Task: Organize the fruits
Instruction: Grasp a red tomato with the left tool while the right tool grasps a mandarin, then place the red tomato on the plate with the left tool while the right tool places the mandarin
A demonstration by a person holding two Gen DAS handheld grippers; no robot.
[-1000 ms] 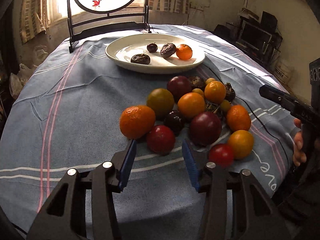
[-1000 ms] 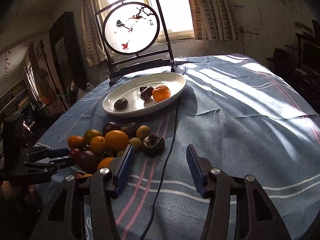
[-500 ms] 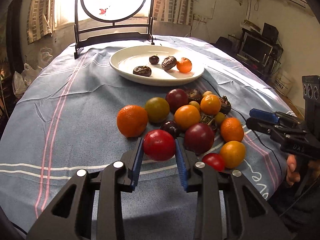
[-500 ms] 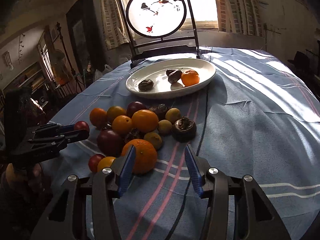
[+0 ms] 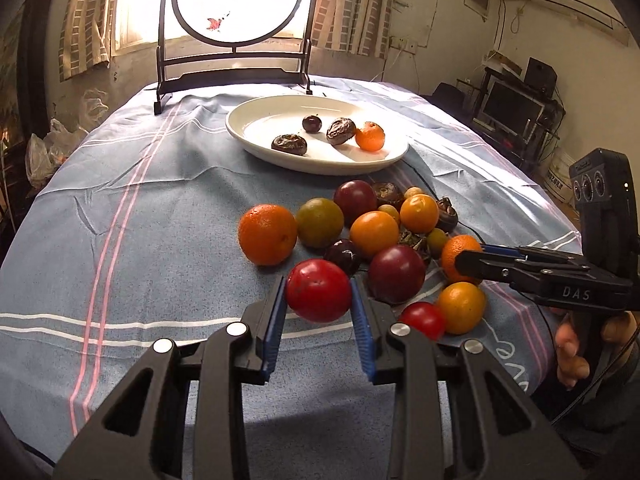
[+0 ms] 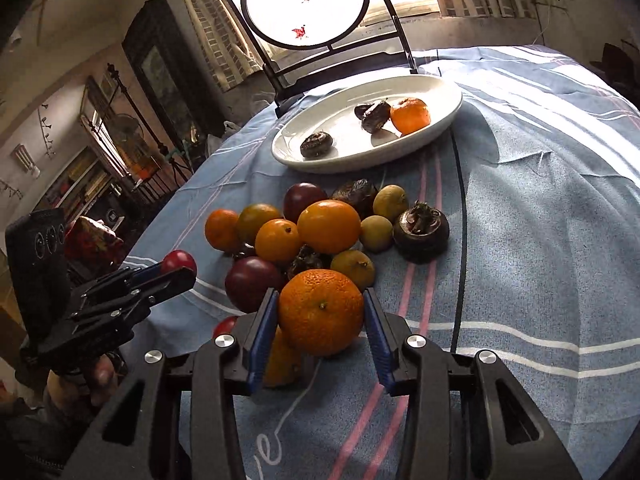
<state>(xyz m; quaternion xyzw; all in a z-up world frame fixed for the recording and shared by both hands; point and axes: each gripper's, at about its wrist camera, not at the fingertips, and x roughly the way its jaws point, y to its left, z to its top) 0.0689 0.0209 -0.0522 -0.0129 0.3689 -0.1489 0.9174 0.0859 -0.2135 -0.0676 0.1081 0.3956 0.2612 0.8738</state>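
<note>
The left hand-held gripper (image 5: 319, 300) has its blue pads pressed on both sides of a red plum (image 5: 318, 290), at the near edge of the pile of fruit (image 5: 372, 236) on the table (image 5: 140, 240). The right hand-held gripper (image 6: 320, 328) has just been closing, and its pads now sit against the sides of a mandarin (image 6: 321, 311) at the near end of that pile. Around both lie oranges, dark plums, small yellow-green fruit and shrivelled brown ones, touching one another on the blue striped cloth. Farther back stands a white plate (image 5: 256, 120) holding three dark fruit and one small orange fruit (image 5: 370, 136). Behind the plate stands a dark frame with a round panel (image 5: 238, 4).
</note>
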